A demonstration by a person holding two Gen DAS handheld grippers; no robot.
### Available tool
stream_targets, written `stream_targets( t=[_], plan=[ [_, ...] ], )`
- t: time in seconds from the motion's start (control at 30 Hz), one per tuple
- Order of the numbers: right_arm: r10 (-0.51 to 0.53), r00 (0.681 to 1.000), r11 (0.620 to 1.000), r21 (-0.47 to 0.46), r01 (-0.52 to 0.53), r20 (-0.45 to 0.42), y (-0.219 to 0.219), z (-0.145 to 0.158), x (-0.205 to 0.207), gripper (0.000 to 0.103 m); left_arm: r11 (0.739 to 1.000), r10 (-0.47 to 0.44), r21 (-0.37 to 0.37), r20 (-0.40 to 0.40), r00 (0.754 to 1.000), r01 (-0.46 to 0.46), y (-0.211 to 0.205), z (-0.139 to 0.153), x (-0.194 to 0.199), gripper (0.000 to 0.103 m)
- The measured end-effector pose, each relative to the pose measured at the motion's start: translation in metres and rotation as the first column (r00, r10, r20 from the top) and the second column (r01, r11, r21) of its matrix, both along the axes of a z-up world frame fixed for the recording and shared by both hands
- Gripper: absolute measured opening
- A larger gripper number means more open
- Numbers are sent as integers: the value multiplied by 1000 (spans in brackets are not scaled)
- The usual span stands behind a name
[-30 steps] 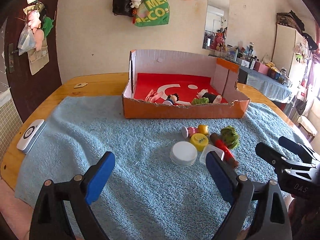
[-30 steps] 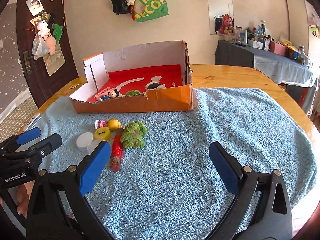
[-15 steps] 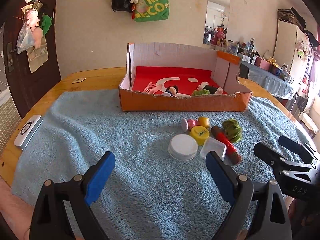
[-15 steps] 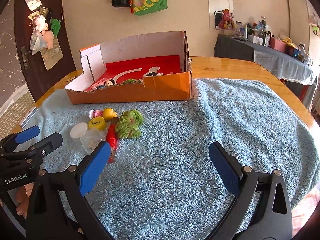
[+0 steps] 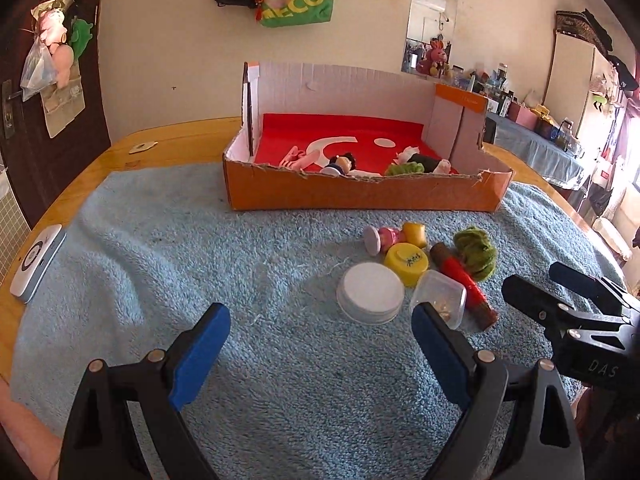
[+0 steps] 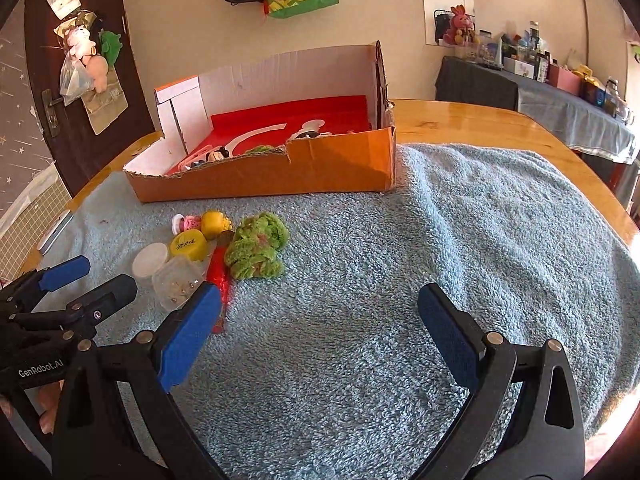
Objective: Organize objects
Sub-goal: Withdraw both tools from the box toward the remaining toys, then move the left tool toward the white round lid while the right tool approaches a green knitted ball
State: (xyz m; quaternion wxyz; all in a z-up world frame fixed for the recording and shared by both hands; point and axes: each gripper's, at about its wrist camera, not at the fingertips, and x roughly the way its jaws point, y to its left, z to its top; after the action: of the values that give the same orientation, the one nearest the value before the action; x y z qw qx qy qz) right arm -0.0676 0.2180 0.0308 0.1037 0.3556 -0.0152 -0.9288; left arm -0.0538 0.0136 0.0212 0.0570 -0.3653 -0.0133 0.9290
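Left wrist view: left gripper (image 5: 320, 344) at lower centre, blue pads spread wide, nothing between them, only blue towel (image 5: 200, 248). Small items clustered right of centre on the towel: white round lid (image 5: 370, 292) beside clear plastic container (image 5: 440, 298), the latter just above the right-hand pad; yellow cap (image 5: 407, 261) touching the lid's upper right edge; pink figurine (image 5: 382, 238) and yellow toy (image 5: 415, 233) behind it; red tube (image 5: 460, 280) lying diagonally, green fuzzy toy (image 5: 476, 253) at its upper right. Orange cardboard box (image 5: 360, 196) across upper centre, open-topped, red-lined, a few toys inside along its front wall. Wooden table (image 5: 168, 140) showing beyond the towel; white device (image 5: 36, 262) at the left edge.

Right wrist view: right gripper (image 6: 320, 328) at lower centre, pads likewise far apart and empty, over bare towel; left-hand pad overlapping the red tube's lower end in the frame, contact not discernible. Same cluster at centre left, box above it at upper centre.
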Motion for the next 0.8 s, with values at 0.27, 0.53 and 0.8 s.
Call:
stream_targets(
  t=[0.27,0.53,0.8],
  plan=[
    [14,999,1000,-18,-14,34,-3,4,-21,100,996,-79,-35,56,995,81,6,-4,-12,94],
    [31,996,999,-8,-31,84,-10,2,-39,100,992,-105,-60,92,990,110,6,-7,-30,94],
    [56,989,998,-10,-55,140,-13,2,-53,100,987,-135,-70,124,983,144,8,-7,-43,92]
  ],
)
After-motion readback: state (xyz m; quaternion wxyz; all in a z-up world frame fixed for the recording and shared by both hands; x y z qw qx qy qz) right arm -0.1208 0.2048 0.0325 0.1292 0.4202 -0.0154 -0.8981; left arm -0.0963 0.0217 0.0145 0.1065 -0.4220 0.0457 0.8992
